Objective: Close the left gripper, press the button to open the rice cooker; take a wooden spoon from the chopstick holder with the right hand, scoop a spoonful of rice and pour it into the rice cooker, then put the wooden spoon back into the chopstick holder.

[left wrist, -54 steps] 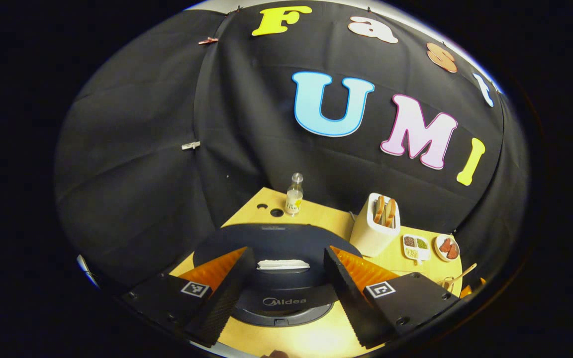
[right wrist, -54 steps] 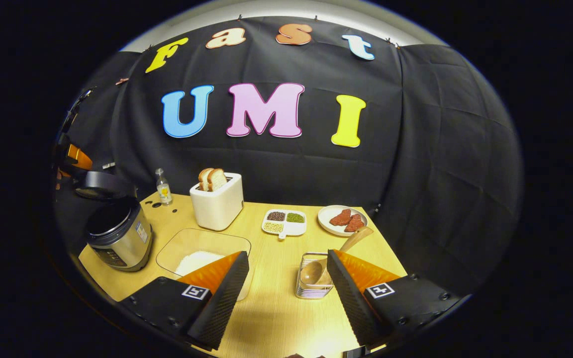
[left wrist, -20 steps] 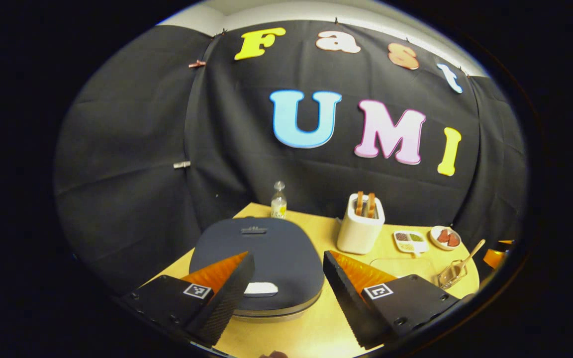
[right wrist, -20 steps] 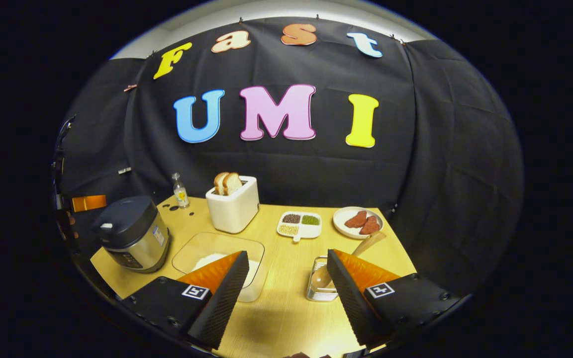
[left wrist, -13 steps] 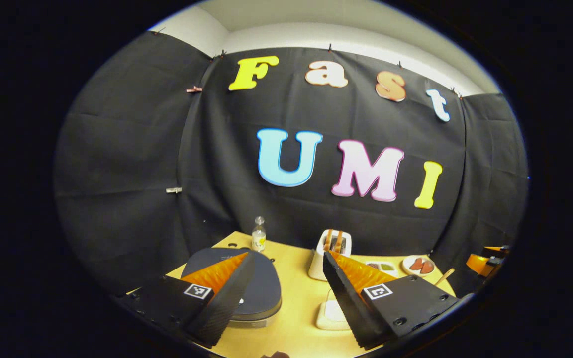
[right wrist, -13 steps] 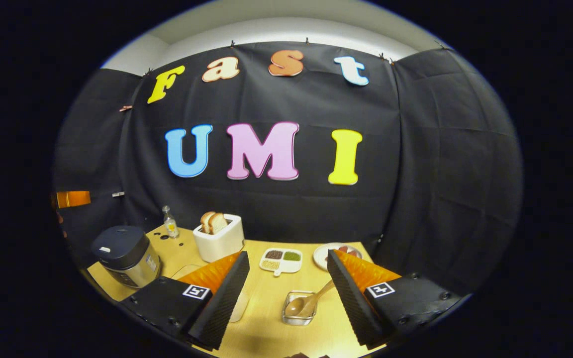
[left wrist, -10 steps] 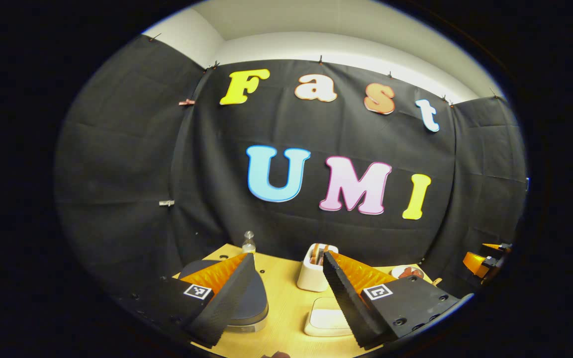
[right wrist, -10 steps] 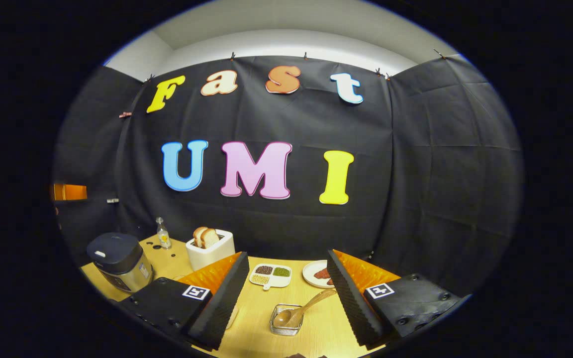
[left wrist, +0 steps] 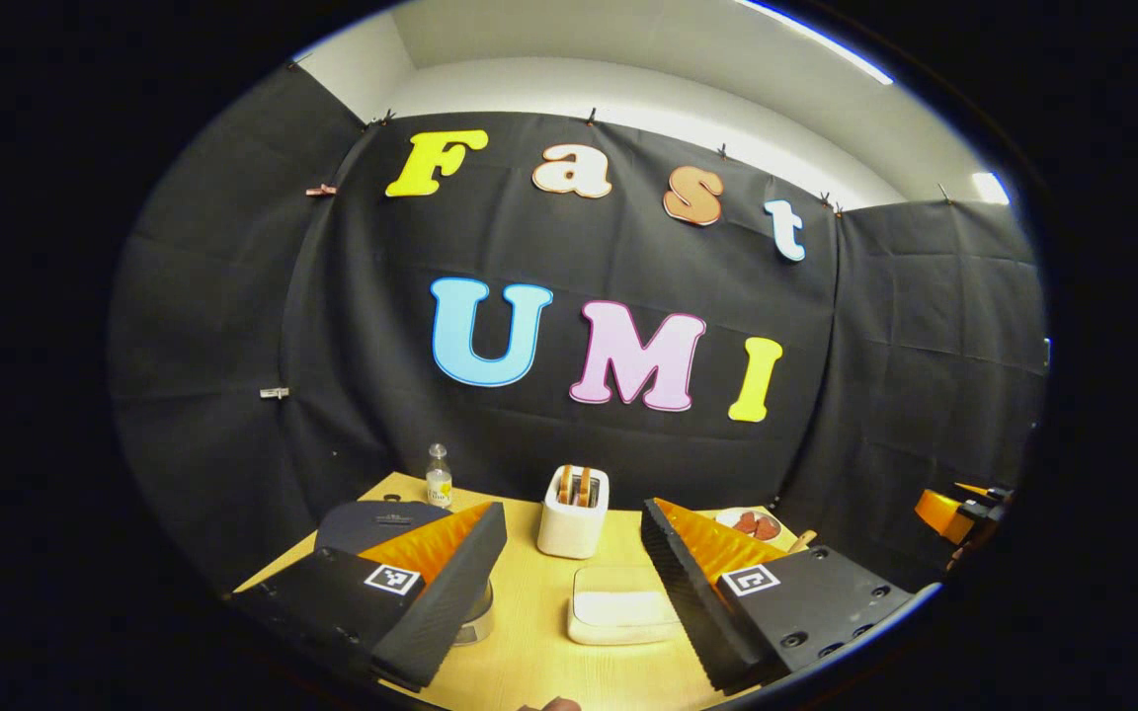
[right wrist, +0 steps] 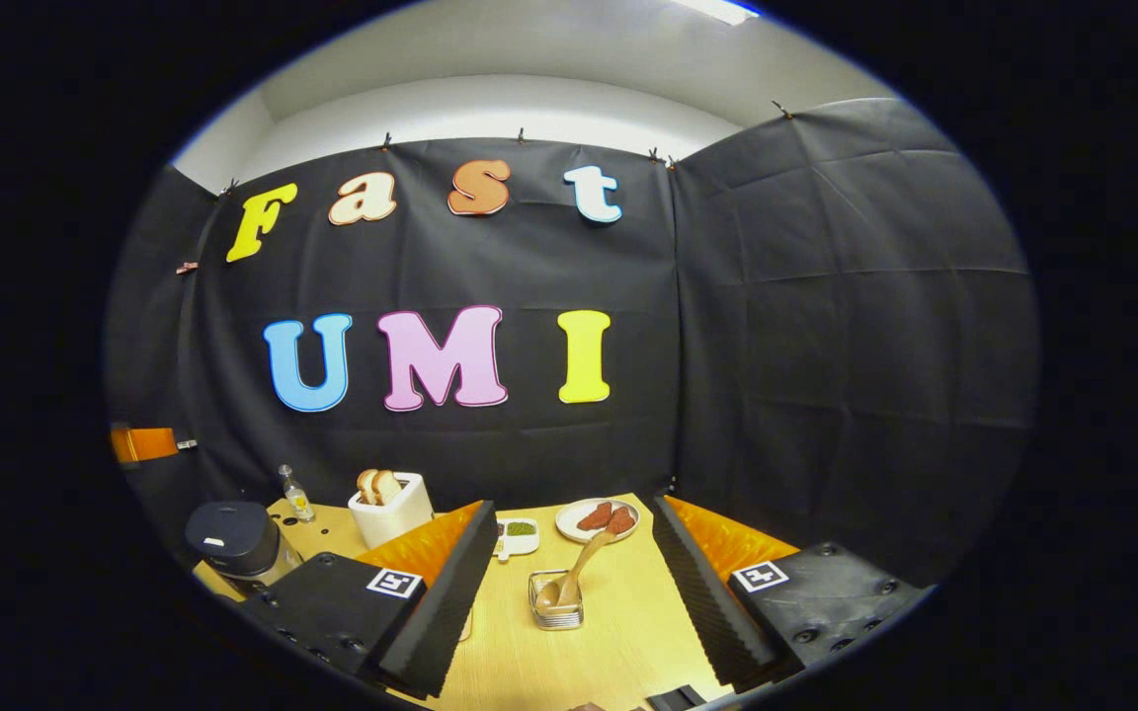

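Ahead of my right hand-held gripper point(right wrist: 569, 583), jaws apart like the left's point(left wrist: 569, 583), the pale wooden spoon point(right wrist: 579, 573) is back in the wire chopstick holder point(right wrist: 556, 602), the dark-lidded rice cooker point(right wrist: 233, 538) now shut, both pulled back: task looks finished.

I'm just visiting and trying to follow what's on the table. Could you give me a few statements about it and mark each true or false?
1. The rice cooker has its lid shut. True.
2. The wooden spoon lies flat on the table. False: it stands in the chopstick holder.
3. The right tongs grip the spoon. False: they are open, holding nothing.
4. Bread sticks out of the toaster. True.
5. The left tongs are open. True.
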A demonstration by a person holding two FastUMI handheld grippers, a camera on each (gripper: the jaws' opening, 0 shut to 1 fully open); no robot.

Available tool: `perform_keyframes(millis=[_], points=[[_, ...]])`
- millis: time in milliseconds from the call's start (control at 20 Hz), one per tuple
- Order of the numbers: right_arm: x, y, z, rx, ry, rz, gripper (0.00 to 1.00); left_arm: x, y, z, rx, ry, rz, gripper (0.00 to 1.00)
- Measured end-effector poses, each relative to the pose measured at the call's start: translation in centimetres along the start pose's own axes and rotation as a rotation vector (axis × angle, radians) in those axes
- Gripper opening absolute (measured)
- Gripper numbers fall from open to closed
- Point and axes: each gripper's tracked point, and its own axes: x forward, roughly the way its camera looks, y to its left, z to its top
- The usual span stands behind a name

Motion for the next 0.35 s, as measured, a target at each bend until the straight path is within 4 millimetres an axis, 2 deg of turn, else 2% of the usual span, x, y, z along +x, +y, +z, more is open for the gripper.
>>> perform_keyframes(millis=[100, 200, 350], points=[[-2.1, 0.6, -0.8, -0.009, 0.014, -0.003, 0.98, -1.6, 1.5, -2.4, -0.004, 0.048, 0.006, 0.95], [-3.8, 1.4, -1.0, -0.003, 0.017, -0.003, 0.98, -3.0, 1.8, -3.1, -0.017, 0.058, -0.017, 0.95], [-5.9, 2.7, -1.4, 0.005, 0.025, 0.014, 0.98, -4.5, 3.7, -3.4, 0.006, 0.053, 0.009, 0.95]])
